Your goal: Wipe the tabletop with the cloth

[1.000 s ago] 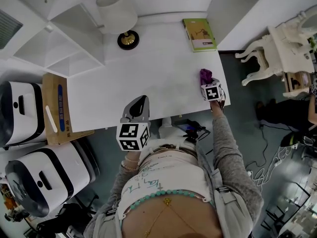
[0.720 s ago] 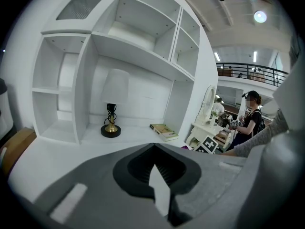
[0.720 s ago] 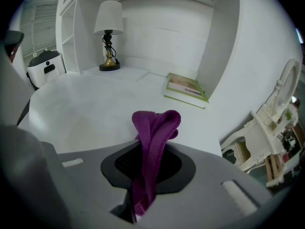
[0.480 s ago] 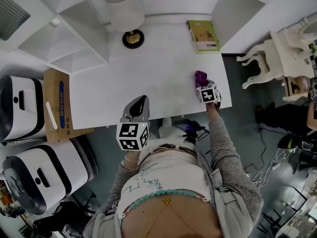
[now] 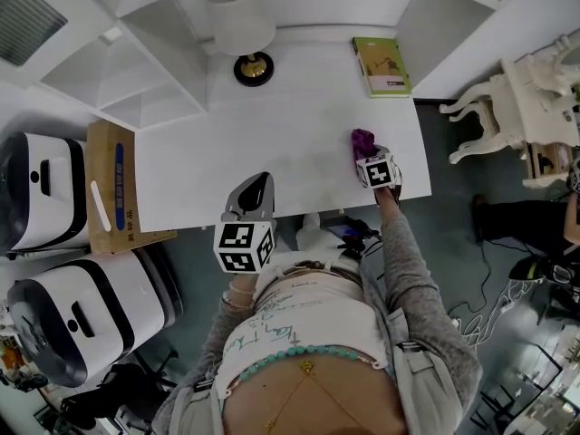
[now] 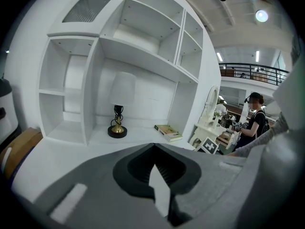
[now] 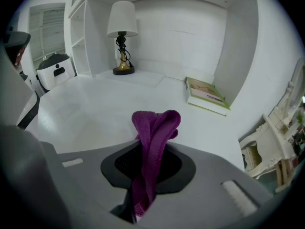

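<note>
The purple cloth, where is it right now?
The purple cloth is pinched in the right tongs, near the white tabletop's right edge, with the green book farther back.

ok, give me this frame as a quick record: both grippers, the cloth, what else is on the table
left gripper: shut, nothing between the jaws, over the near edge of the tabletop
right gripper: shut on the purple cloth
purple cloth: bunched, sticking out past the jaws, over the tabletop's right side; contact with the surface not clear
lamp: upright at the back of the tabletop
book: green cover, lying flat, back right corner
</note>
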A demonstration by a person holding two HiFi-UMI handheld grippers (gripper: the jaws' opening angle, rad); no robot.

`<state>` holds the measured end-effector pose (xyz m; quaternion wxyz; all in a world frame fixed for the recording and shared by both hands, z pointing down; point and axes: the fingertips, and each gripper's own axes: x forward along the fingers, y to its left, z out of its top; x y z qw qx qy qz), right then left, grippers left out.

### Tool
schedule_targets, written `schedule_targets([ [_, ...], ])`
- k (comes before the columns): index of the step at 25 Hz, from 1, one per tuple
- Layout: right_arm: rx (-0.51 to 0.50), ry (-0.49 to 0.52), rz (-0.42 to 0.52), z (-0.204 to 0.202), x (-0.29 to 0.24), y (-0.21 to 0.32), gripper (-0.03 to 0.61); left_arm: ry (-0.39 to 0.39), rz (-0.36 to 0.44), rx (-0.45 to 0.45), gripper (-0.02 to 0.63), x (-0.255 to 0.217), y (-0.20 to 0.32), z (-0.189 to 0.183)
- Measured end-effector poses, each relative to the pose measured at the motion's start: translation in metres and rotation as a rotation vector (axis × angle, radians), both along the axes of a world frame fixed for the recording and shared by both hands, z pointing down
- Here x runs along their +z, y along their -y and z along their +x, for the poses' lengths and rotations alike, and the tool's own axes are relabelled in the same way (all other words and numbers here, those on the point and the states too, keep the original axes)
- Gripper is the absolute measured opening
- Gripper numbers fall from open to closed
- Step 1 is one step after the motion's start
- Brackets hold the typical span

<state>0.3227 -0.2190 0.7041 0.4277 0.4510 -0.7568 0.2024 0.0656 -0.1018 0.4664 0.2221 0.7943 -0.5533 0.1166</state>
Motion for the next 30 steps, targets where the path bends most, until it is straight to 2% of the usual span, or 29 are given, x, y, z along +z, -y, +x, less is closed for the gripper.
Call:
schedule_targets([
  [12, -0.085, 0.045, -0.01, -0.05, -0.001, -0.005, 0.08, -0.003, 0.0, -0.044, 0.0, -0.001, -0.005, -0.023],
  [30, -0.164, 0.08, -0.036, -0.131, -0.003, -0.013, 0.08, -0.011, -0.006, -0.063, 0.0, -0.001, -0.009, -0.07],
])
